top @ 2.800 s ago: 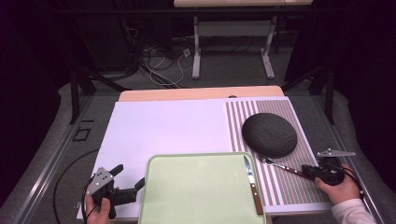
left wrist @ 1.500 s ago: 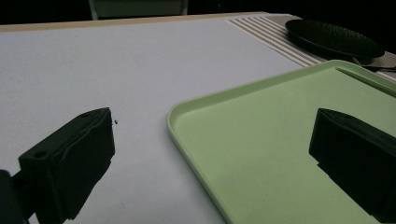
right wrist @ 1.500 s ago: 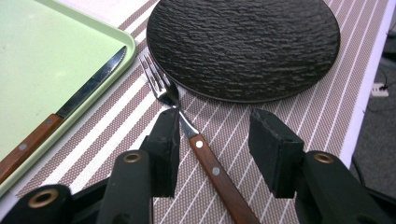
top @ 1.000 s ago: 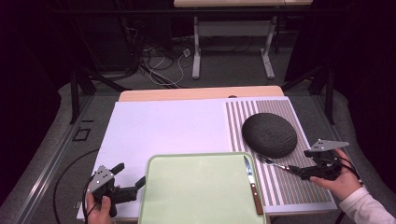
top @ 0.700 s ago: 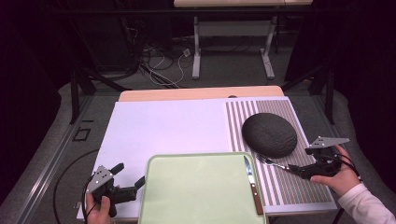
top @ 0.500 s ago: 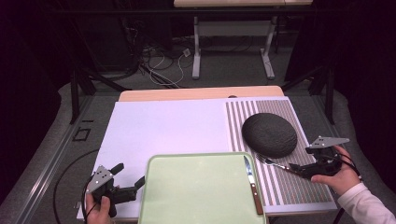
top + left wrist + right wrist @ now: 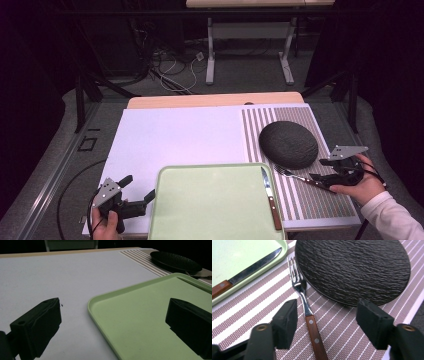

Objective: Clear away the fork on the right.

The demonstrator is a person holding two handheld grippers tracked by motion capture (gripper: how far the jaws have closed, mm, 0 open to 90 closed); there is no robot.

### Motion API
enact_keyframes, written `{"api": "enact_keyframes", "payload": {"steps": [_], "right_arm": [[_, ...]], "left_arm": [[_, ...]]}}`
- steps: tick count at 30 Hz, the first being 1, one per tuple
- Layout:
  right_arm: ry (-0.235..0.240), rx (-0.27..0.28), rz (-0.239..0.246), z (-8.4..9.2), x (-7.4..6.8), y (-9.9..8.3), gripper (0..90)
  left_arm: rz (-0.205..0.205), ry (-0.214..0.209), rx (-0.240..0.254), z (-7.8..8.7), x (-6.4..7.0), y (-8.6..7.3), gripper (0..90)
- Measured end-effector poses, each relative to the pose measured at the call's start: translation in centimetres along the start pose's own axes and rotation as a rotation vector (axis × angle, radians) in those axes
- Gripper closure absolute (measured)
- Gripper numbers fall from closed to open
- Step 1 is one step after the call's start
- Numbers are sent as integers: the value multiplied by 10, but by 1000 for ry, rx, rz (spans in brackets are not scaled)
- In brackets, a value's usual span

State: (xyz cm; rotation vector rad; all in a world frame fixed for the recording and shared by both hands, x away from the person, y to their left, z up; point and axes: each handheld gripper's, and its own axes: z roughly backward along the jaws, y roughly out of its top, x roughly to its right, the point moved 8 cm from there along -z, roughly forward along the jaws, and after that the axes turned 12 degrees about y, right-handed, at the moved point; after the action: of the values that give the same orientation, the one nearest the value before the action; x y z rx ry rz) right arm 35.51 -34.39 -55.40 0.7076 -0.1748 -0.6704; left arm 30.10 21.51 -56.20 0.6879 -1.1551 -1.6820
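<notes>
my right gripper (image 7: 325, 322) hangs low over the striped mat (image 7: 249, 315), jaws spread wide and gripping nothing. the fork (image 7: 308, 317) lies flat on the mat, right in the gap between them. its wooden handle runs back toward me and slips under the tool. its tines point away, out ahead, toward the tray (image 7: 242, 257) corner. so the fork's long axis runs nearly along my line of reach, with a slight lean, and the jaws stand either side of it, square across the handle. it sits closer to the jaw on my left than to the other one. that's the thing to watch: a squeeze from here looks set to meet the handle just behind the steel neck, though i'd judge i need to drop a touch first. how far above the mat the pads are, i can't tell.

the dark plate (image 7: 354, 267) sits just ahead and to the right, its rim touching or almost touching the fork's neck. the knife (image 7: 244, 271) lies in the tray, ahead to the left.

from the high view, the right gripper (image 7: 334, 176) is over the fork (image 7: 299, 176), well nearer to it than the left gripper (image 7: 131, 200). that one waits wide open by the tray's near left corner, one jaw over the white sheet (image 7: 50, 277), one over the tray (image 7: 140, 315), empty.
</notes>
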Motion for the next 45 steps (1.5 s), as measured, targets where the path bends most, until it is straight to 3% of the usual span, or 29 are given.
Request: {"api": "enact_keyframes", "payload": {"steps": [5,6,9,11,14,16,21,28,29,32,35,38,41,45], "right_arm": [[5,-22,18,-5,-1,1,372],[27,-24,18,-8,-3,1,372],[11,-18,32,-11,-2,2,382],[27,-20,33,-13,-3,3,402],[26,-37,39,-17,-2,2,404],[28,-68,49,-19,-2,0,473],[86,-116,40,-25,-8,-6,528],[120,-109,22,-29,-10,-7,564],[135,-131,16,-28,-11,-8,573],[127,-133,10,-31,-10,-10,590],[117,-149,41,-33,-8,-11,616],[124,-181,43,-35,-6,-14,641],[126,-159,41,-39,-5,-13,654],[145,-178,52,-40,-6,-14,683]], "left_arm": [[0,4,-4,0,0,0,4],[1,4,-2,0,1,0,4],[-12,7,-6,0,2,0,4],[-21,10,-8,0,3,0,4],[-11,13,-7,1,3,-1,4],[-17,15,-6,1,3,0,4],[-17,13,-4,1,3,0,4],[-20,12,-4,2,3,0,4],[-21,12,-3,2,3,0,4],[-18,12,-4,2,3,0,4],[-24,12,-7,2,2,-1,4],[-23,12,-6,2,3,-1,4],[-17,14,-5,2,2,-1,4],[-20,14,-6,2,3,-1,4]]}}
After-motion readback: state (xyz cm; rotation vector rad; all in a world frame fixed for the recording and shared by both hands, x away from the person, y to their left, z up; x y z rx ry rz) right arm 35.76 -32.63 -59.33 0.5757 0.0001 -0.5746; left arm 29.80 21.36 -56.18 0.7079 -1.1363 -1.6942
